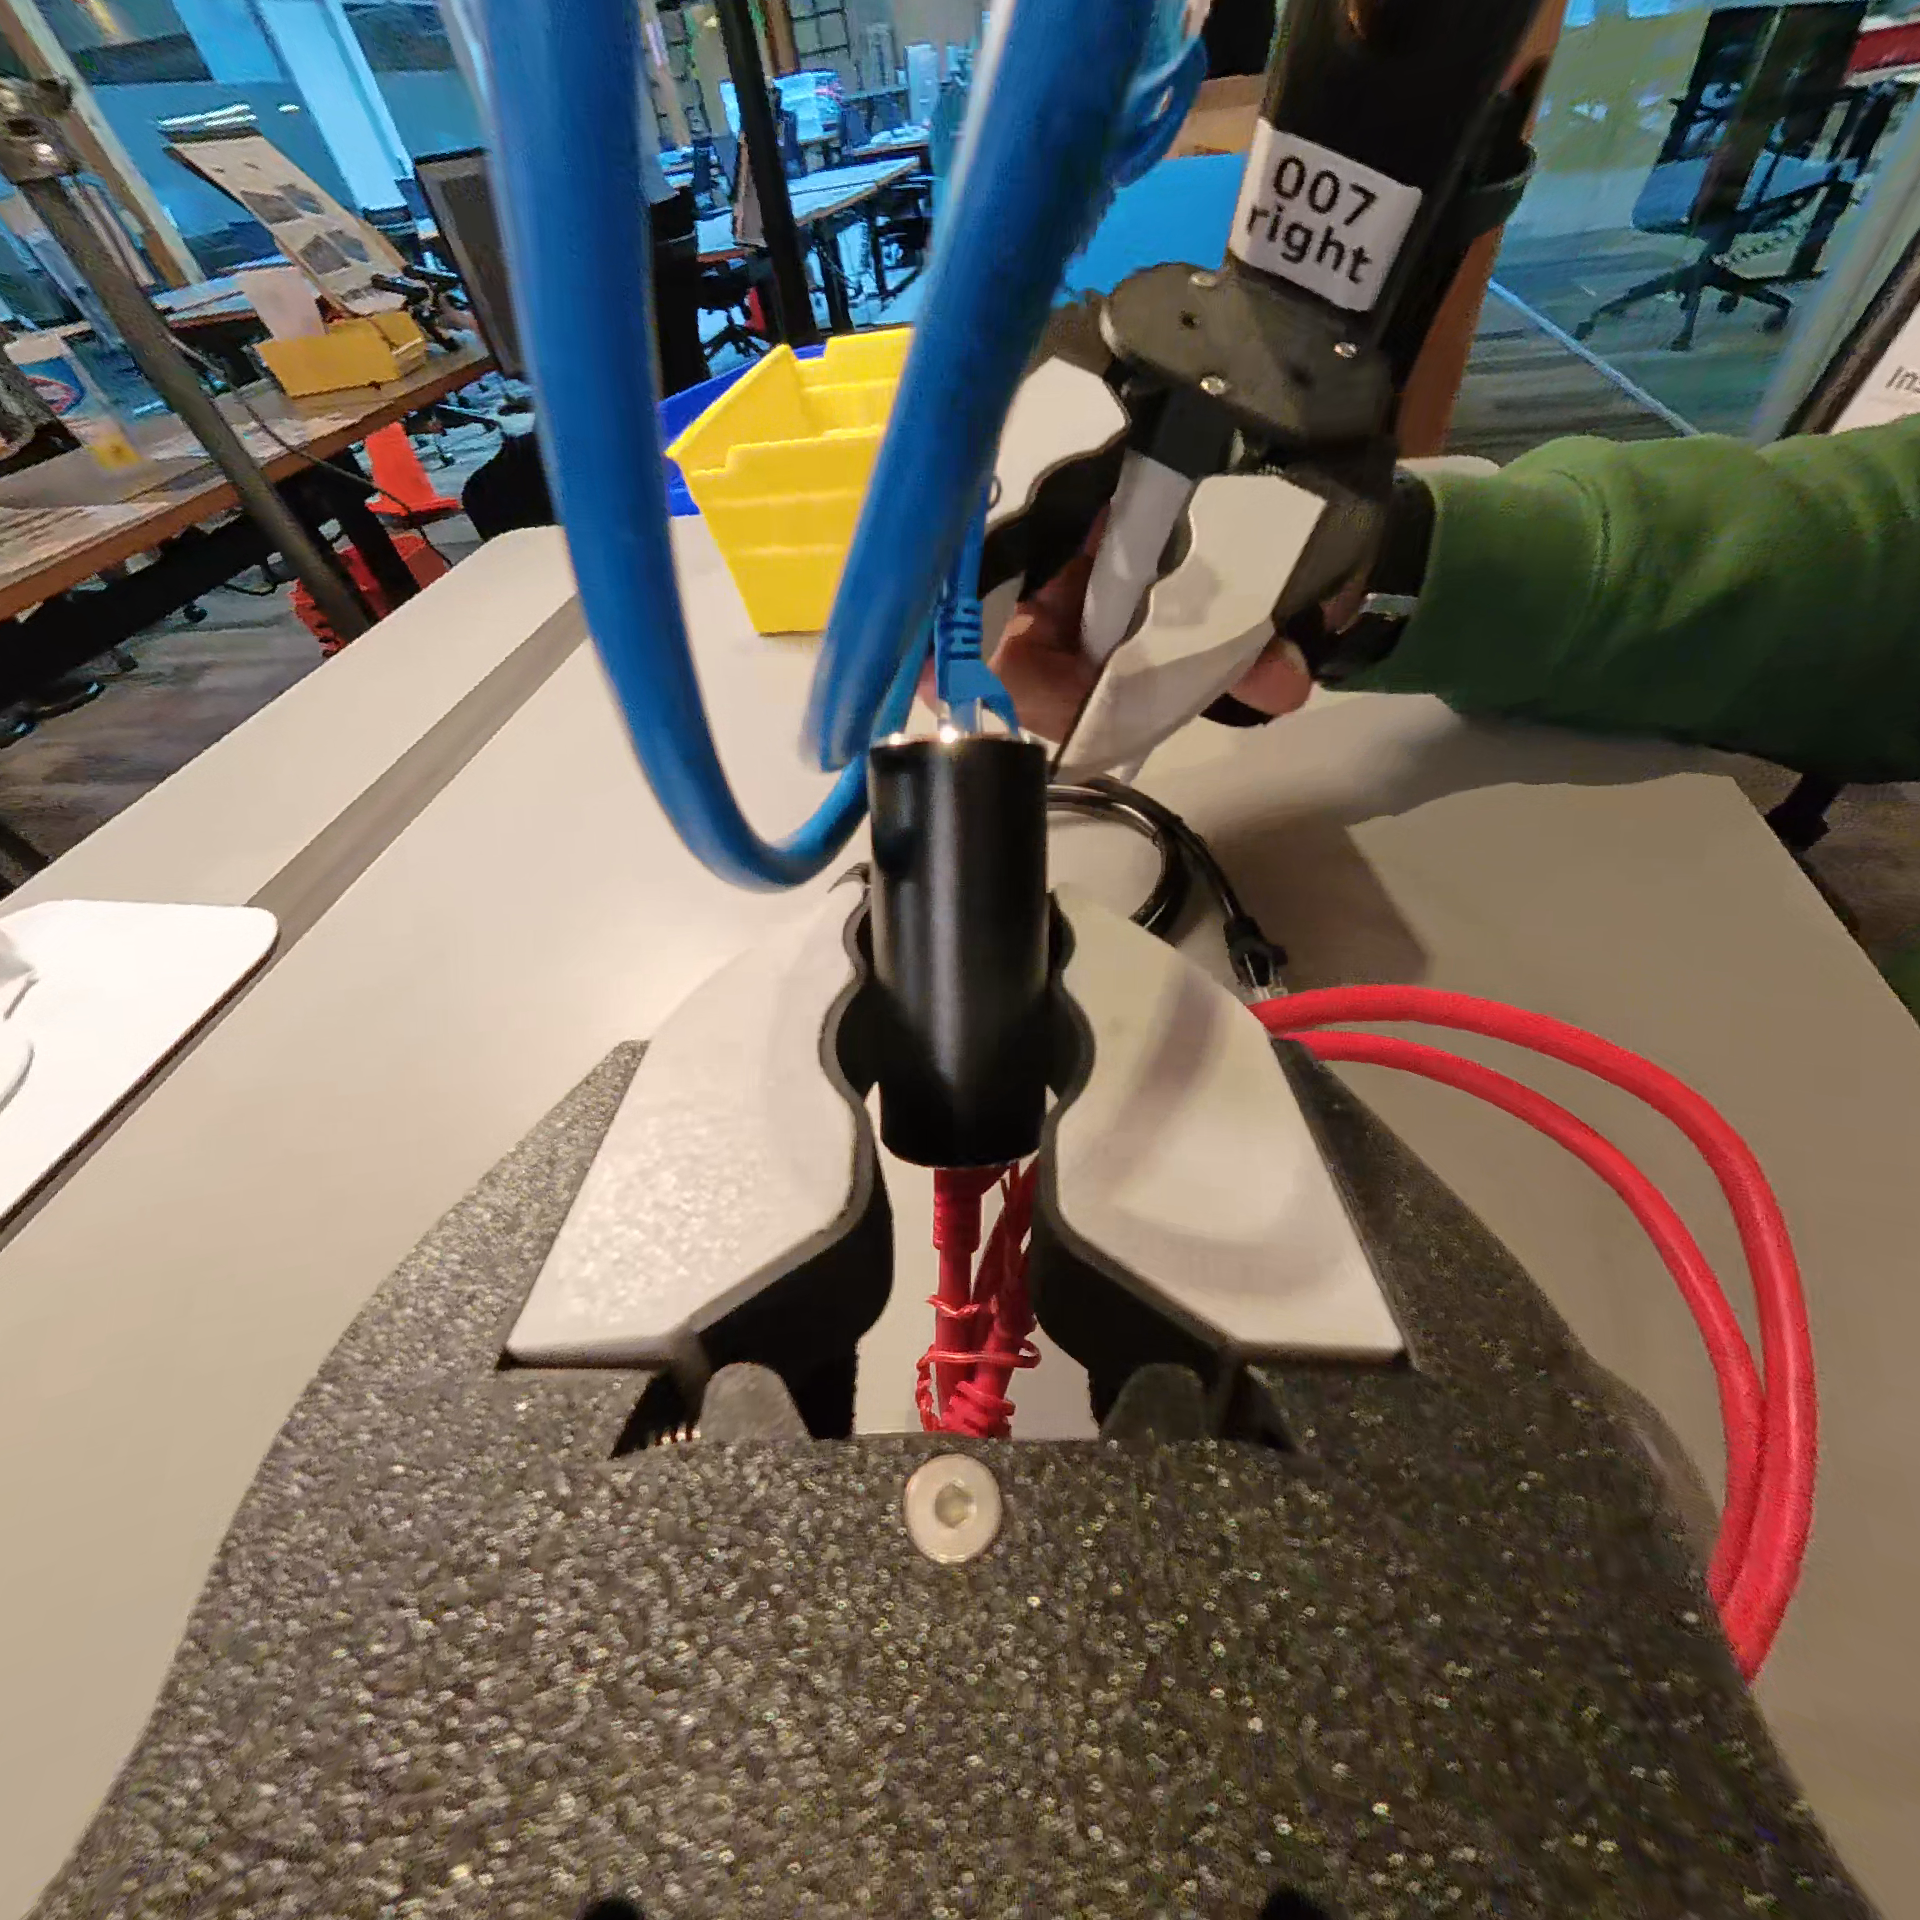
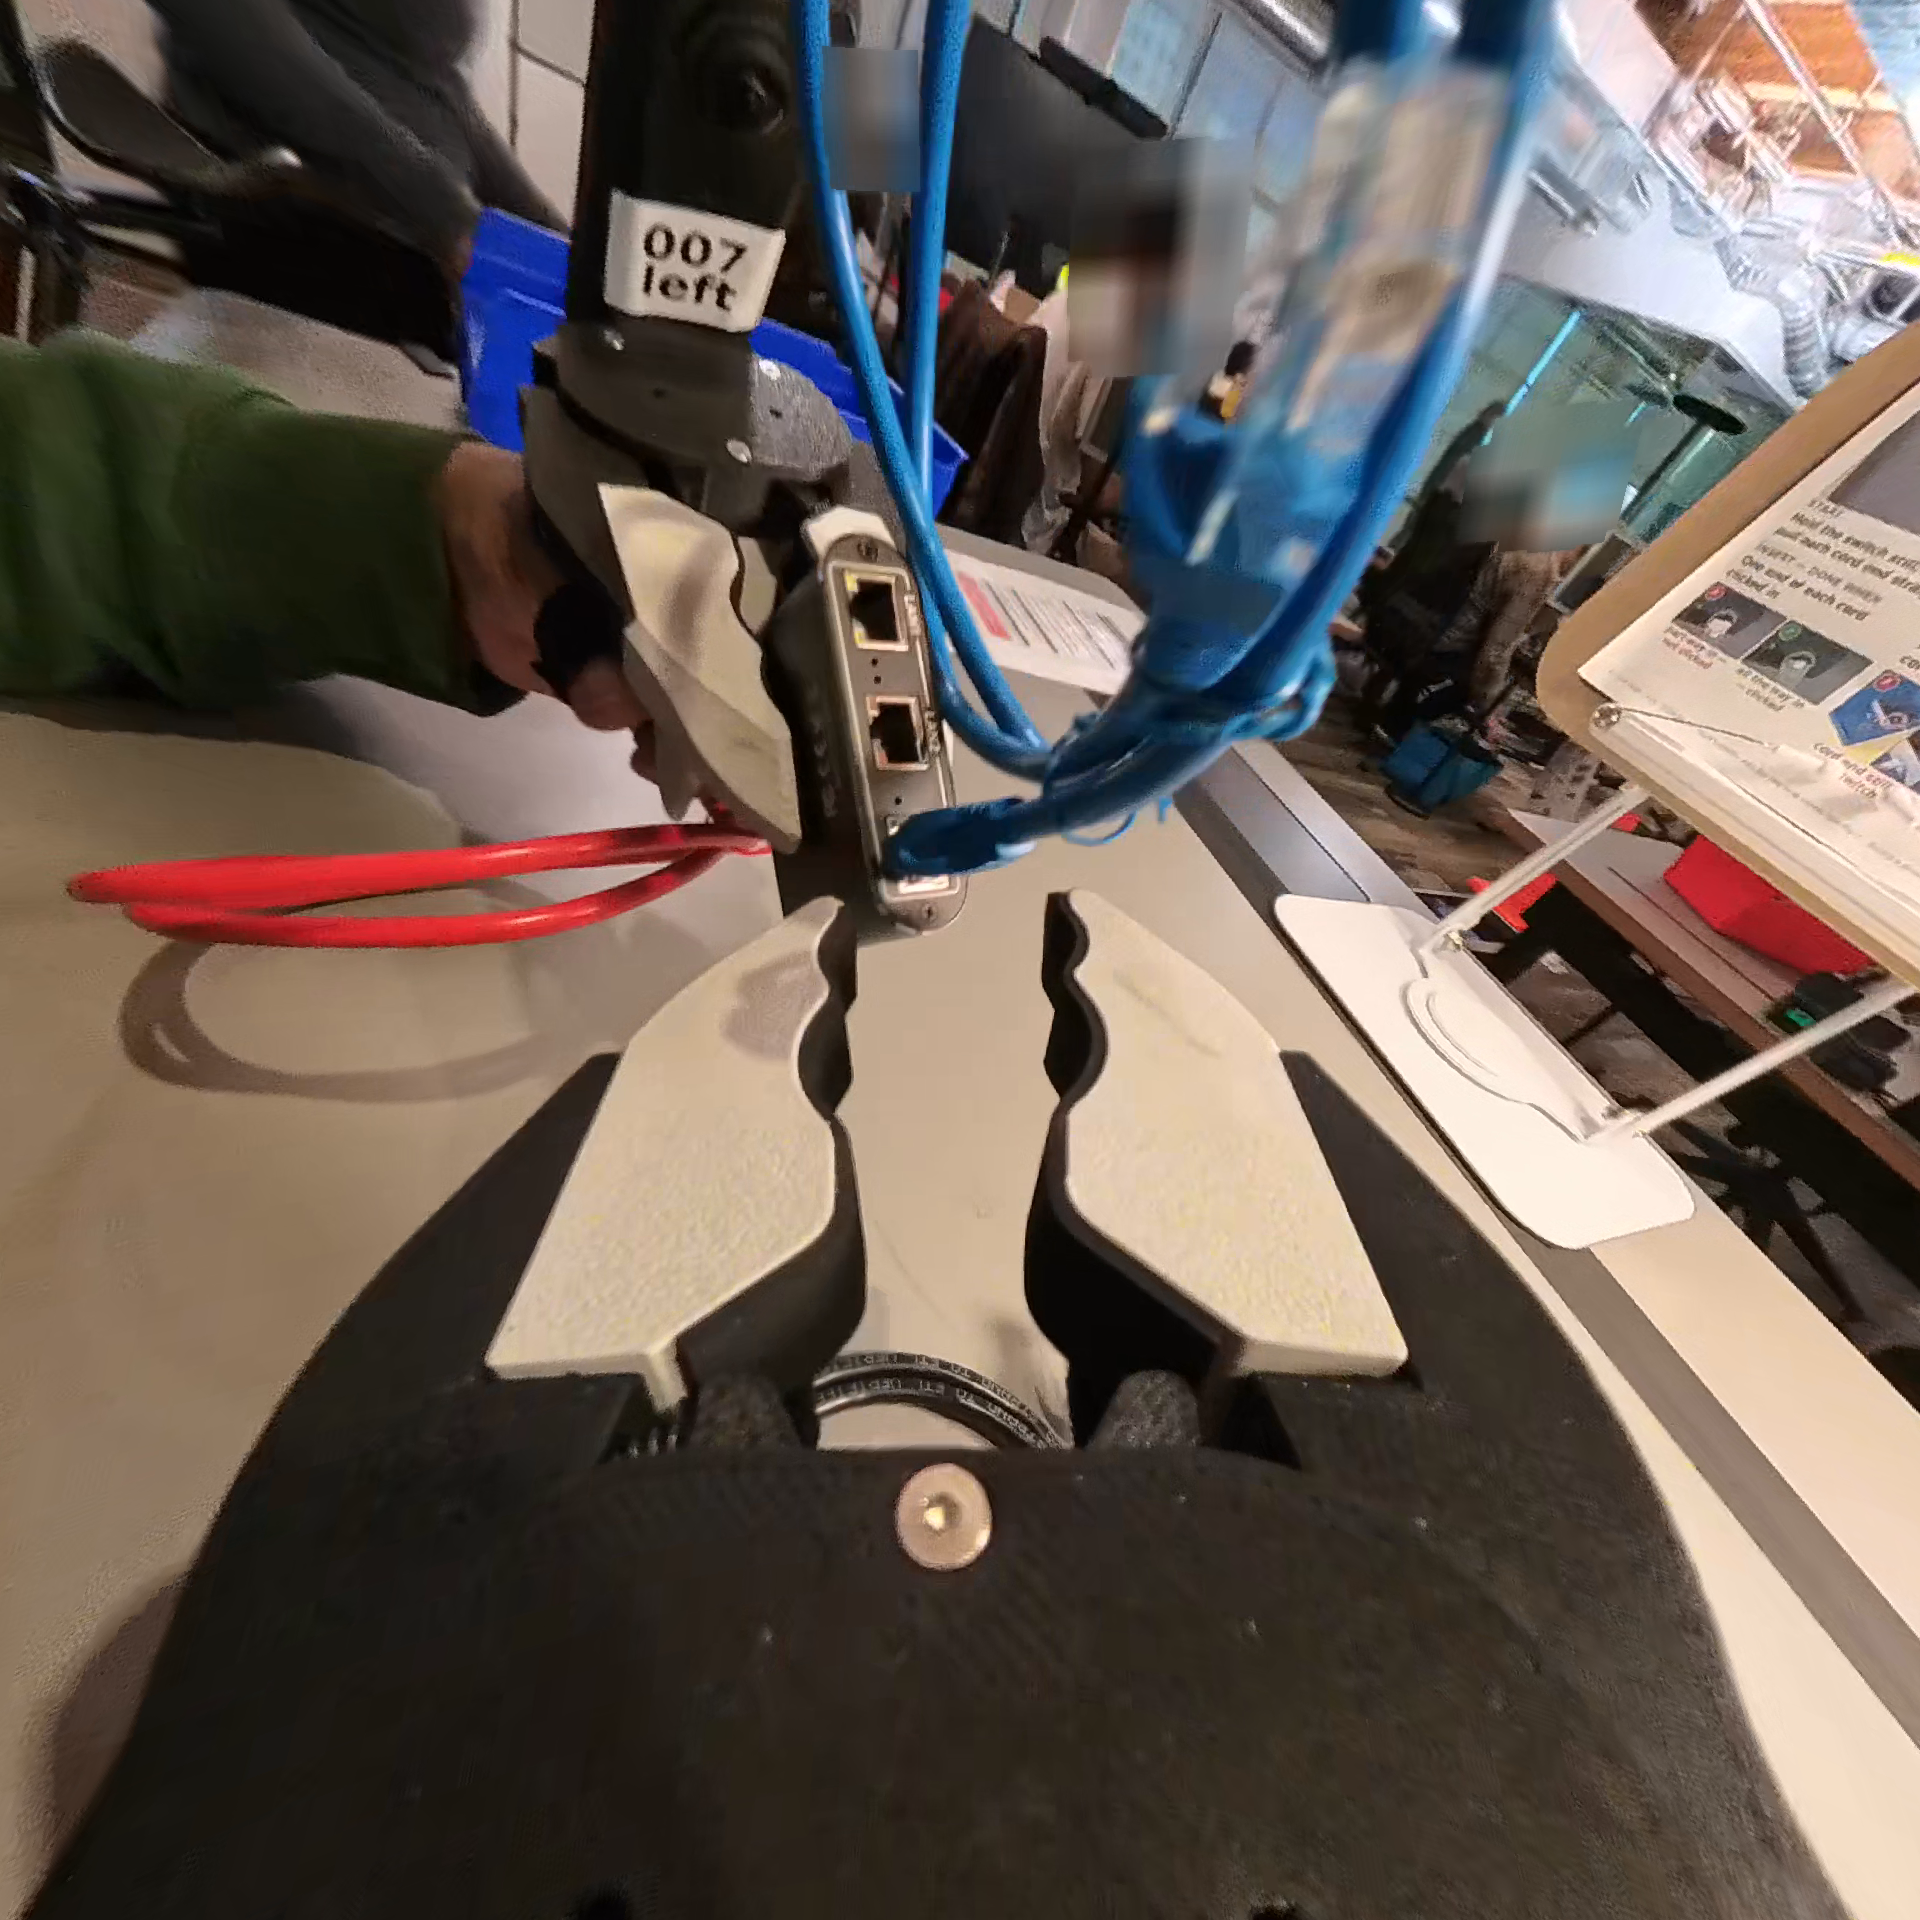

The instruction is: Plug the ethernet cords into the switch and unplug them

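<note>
Left gripper [image 1: 961,997] closed on the small black box-shaped network switch [image 1: 956,956], held above the pale grey table [image 1: 436,1039] with the port face turned toward the right gripper [image 2: 951,997]; right gripper fingers spread apart, gripping nothing, tips just below the switch's port face. Bright blue ethernet cord [image 2: 977,831] plugged into a lower port of the switch, looping upward out of frame, two upper ports vacant. Bundled red ethernet cord [image 1: 1714,1299] lying on the table beside the left gripper; coiled black cable [image 1: 1174,842] and yellow plastic bin [image 1: 800,488] beyond the switch.
</note>
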The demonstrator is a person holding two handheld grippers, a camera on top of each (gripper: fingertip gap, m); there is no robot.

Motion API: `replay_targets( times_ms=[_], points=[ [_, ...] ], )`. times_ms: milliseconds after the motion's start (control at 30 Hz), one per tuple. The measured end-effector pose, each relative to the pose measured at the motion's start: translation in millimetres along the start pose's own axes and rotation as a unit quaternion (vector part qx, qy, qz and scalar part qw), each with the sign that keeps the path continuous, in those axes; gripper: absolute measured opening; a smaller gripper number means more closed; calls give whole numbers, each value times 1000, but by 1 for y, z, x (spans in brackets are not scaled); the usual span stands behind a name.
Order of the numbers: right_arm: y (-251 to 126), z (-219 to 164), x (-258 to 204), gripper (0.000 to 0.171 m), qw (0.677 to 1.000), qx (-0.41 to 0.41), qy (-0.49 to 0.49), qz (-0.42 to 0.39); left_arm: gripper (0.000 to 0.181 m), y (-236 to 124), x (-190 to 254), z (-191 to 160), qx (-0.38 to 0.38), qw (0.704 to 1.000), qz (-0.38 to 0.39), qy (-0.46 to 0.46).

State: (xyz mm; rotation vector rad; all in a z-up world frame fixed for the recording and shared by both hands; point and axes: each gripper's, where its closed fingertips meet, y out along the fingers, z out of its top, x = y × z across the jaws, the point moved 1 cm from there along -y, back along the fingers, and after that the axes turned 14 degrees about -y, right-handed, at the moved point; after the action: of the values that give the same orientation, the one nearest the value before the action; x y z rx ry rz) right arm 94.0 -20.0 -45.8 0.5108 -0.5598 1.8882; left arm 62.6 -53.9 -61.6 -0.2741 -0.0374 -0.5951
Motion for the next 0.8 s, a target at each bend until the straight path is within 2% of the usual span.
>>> replay_targets(
  times_ms=[133,333,800],
  points=[
    [-4,8,-4,32,1000,25,1,18,28,3,5,-3,-10,1000,-11,9],
    [-4,7,-5,26,1000,21,-5,20,28,2,8,-4,-15,1000,-18,14],
    [-2,8,-12,26,999,23,-5,43,28,5,14,-6,-25,999,-31,23]
  ],
)
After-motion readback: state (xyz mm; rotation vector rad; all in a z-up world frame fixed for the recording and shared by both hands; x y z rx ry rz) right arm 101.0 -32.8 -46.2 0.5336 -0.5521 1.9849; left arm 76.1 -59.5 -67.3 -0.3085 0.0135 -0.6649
